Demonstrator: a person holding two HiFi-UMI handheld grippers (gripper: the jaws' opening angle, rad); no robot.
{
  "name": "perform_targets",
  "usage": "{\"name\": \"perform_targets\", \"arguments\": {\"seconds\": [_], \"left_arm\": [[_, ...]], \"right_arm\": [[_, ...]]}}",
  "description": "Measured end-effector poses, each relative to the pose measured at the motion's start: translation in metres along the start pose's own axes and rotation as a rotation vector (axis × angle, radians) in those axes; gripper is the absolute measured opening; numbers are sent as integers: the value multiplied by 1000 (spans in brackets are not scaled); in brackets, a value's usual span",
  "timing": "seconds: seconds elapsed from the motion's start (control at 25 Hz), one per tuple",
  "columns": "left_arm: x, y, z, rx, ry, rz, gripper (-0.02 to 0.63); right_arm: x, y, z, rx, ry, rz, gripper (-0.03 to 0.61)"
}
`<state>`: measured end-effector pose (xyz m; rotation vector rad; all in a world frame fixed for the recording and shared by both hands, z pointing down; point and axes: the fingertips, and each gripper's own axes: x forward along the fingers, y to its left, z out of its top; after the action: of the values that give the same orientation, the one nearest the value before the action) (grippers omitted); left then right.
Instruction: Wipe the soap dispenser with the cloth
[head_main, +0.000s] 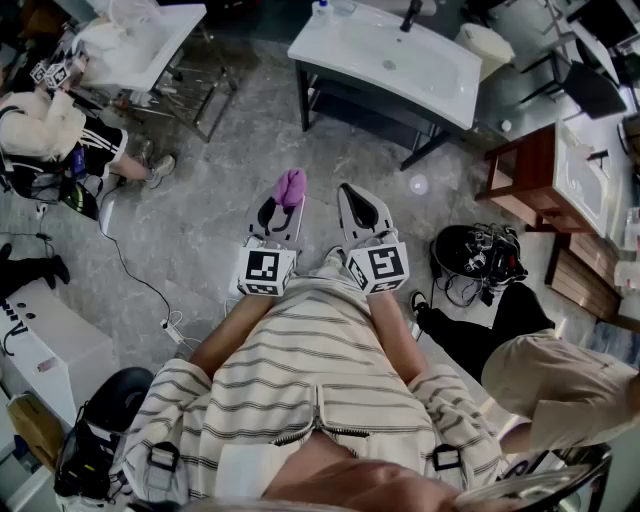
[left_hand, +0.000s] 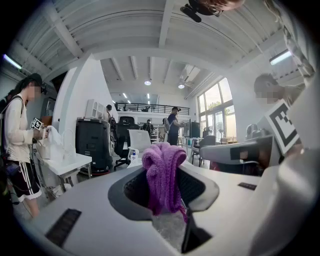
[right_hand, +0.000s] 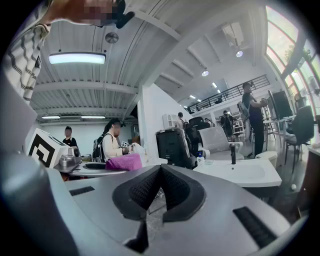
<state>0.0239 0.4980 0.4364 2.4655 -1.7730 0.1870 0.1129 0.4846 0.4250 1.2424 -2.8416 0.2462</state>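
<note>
My left gripper (head_main: 284, 203) is shut on a bunched purple cloth (head_main: 290, 186), which sticks up between its jaws in the left gripper view (left_hand: 162, 172). Beside it, my right gripper (head_main: 357, 198) is shut with nothing in it; its dark pads (right_hand: 172, 187) meet. Both are held level above the grey floor, well short of the white sink (head_main: 420, 70). A small bottle with a blue top, likely the soap dispenser (head_main: 320, 8), stands on the sink's far left corner. It also shows small in the right gripper view (right_hand: 200, 157) and the left gripper view (left_hand: 133, 156).
A black faucet (head_main: 410, 15) stands at the sink's back. A second white table (head_main: 150, 45) is at the upper left, with a person (head_main: 40, 125) next to it. Another person (head_main: 520, 350) stands at my right. A wooden cabinet (head_main: 530, 175), black gear (head_main: 478, 255) and floor cables (head_main: 172, 328) lie around.
</note>
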Motion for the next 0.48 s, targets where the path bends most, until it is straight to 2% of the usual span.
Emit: {"name": "perform_targets", "arguments": {"seconds": [0.48], "left_arm": [[23, -14, 2, 2, 16, 19, 123]], "right_arm": [[0, -28, 5, 18, -17, 20, 8]]}}
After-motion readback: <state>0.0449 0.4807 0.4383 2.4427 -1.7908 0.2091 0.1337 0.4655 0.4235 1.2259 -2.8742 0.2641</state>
